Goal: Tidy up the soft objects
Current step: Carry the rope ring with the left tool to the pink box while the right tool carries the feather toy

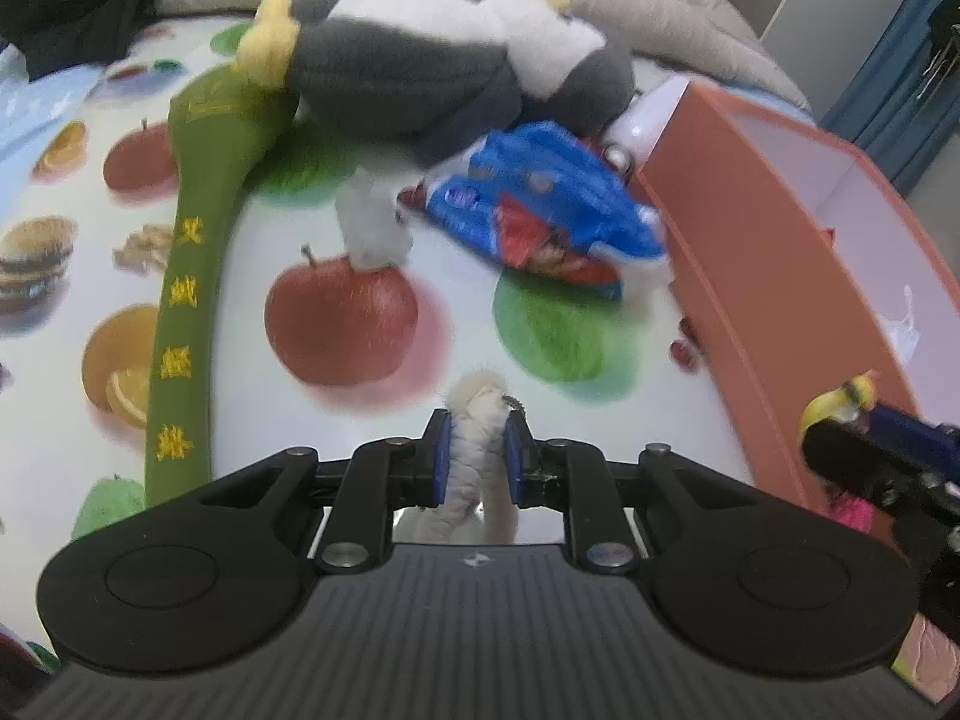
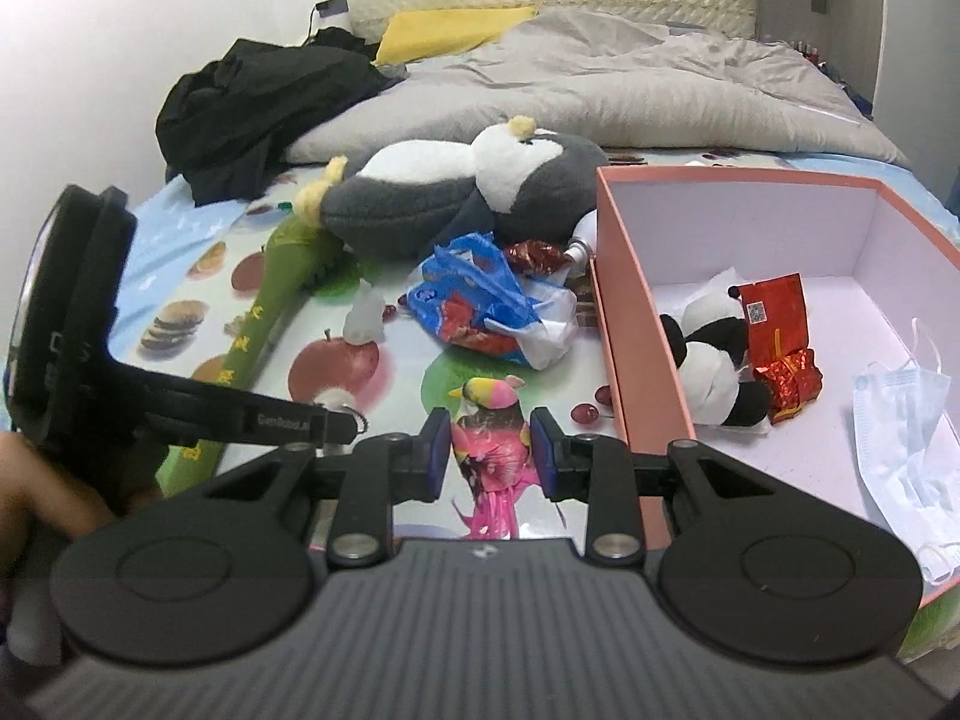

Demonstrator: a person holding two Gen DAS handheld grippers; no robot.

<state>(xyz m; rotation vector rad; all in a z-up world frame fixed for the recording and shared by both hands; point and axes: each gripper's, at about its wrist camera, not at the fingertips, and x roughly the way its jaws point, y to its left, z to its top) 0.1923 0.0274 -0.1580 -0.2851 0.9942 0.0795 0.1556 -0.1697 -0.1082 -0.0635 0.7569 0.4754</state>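
My left gripper [image 1: 476, 450] is shut on a small white fluffy plush [image 1: 477, 420], held above the fruit-print sheet [image 1: 360, 324]. My right gripper [image 2: 489, 450] is shut on a pink and yellow toy bird [image 2: 489, 420], just left of the pink box [image 2: 624, 324]. The box holds a panda plush [image 2: 714, 360], a red packet [image 2: 774, 324] and a face mask [image 2: 900, 414]. A large grey and white penguin plush [image 2: 432, 192] lies at the back; it also shows in the left wrist view [image 1: 420, 72]. A long green plush [image 1: 186, 276] lies left.
A blue plastic bag [image 1: 552, 204] with wrappers lies beside the box [image 1: 780, 276]. A small white figure [image 1: 372, 228] stands on the sheet. Small red cherries [image 2: 591, 408] lie by the box wall. Black clothes [image 2: 258, 102] and a grey duvet [image 2: 600, 84] lie behind.
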